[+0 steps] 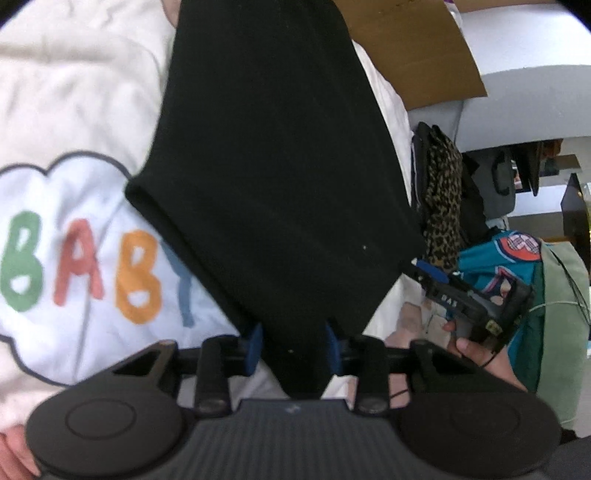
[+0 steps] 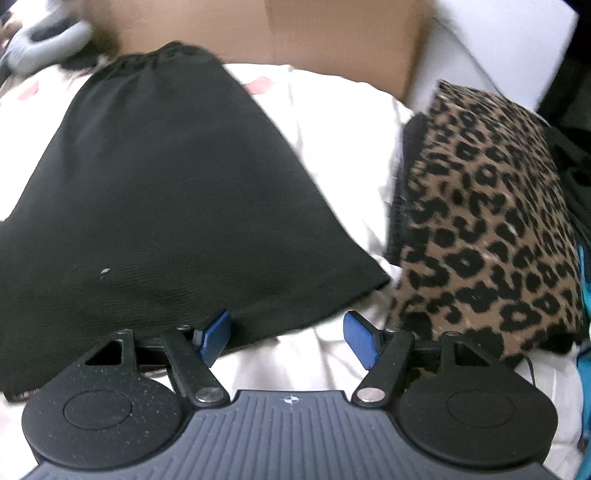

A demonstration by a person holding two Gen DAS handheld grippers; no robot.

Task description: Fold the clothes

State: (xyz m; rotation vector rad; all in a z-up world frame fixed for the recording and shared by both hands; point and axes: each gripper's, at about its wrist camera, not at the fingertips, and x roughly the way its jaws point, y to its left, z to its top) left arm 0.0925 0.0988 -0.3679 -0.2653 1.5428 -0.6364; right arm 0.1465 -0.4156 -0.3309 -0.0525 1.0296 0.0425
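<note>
A black garment (image 1: 273, 166) lies on a cream blanket (image 1: 74, 92) printed with a cloud and the letters BABY. My left gripper (image 1: 293, 349) has its blue pads closed against a corner of the black garment, which passes between them. In the right wrist view the same black garment (image 2: 159, 192) spreads flat, its gathered waistband at the far end. My right gripper (image 2: 288, 339) is open and empty, its left pad next to the garment's near edge. The right gripper also shows in the left wrist view (image 1: 469, 299), held in a hand.
A folded leopard-print garment (image 2: 491, 218) sits on a dark stack at the right. A brown cardboard box (image 2: 295, 33) stands behind the blanket. Teal and green clothes (image 1: 517, 266) lie at the far right.
</note>
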